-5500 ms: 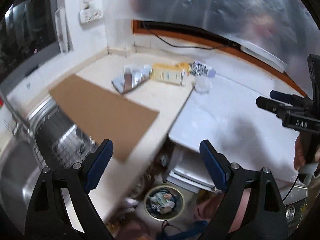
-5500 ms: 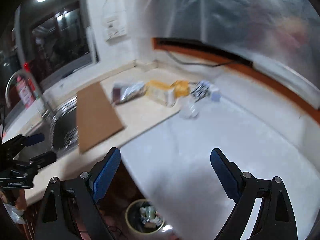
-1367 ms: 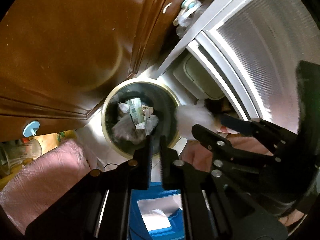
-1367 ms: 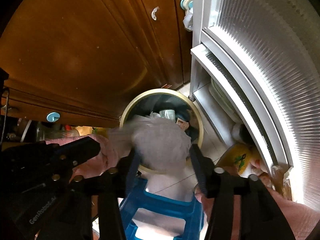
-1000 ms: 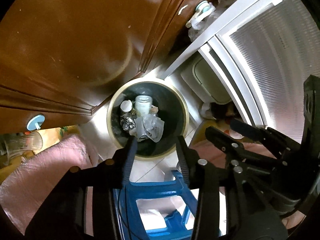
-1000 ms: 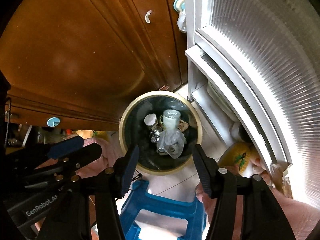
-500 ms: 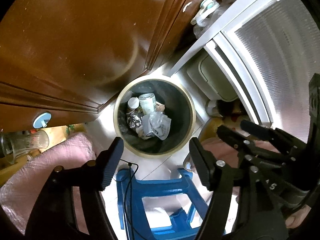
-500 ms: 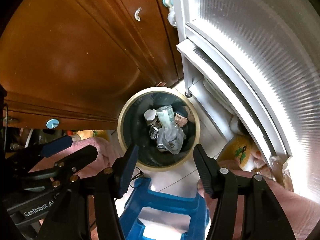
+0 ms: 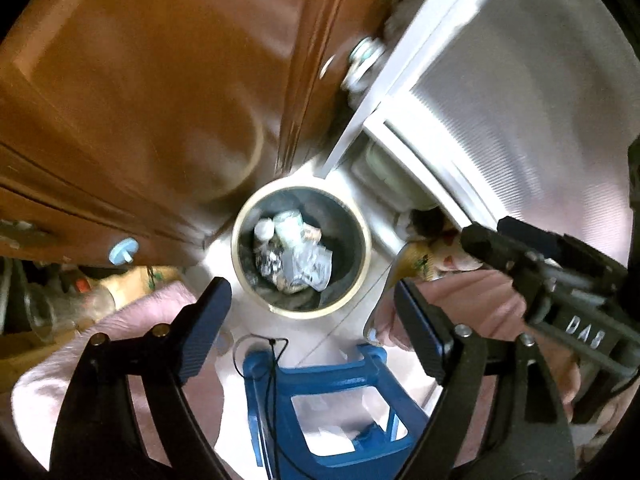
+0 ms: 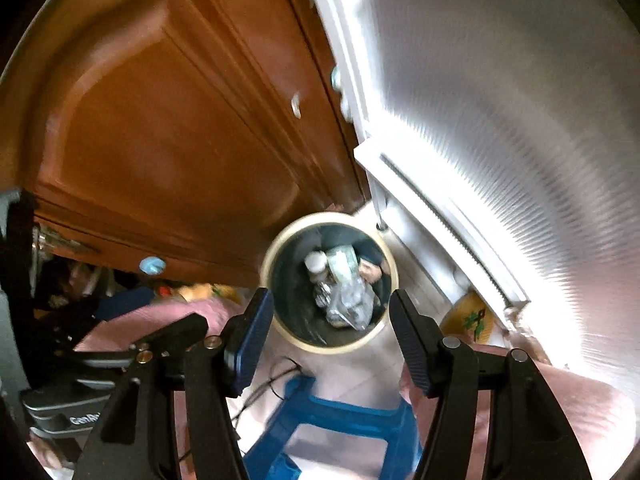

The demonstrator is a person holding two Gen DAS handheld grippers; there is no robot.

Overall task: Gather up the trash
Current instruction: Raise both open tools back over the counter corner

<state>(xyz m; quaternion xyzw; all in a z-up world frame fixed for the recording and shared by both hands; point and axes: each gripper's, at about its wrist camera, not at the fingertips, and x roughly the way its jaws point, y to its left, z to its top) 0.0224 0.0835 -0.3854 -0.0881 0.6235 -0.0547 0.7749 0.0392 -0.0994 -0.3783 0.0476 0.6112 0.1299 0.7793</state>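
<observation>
One round trash bin (image 9: 362, 276) stands on pale floor tiles (image 9: 320, 340) at twelve o'clock from one blue stool (image 9: 332, 384), crumpled trash (image 9: 296, 260) inside. Both tools, left tool (image 9: 316, 332) opening and right tool (image 10: 332, 344), spread, grasp nothing.

The left tongs (image 9: 308, 322) were seen opening, nothing between them, above a round bin (image 9: 362, 240) holding crumpled trash (image 9: 294, 258); a blue stool (image 9: 320, 384) was seen below.
</observation>
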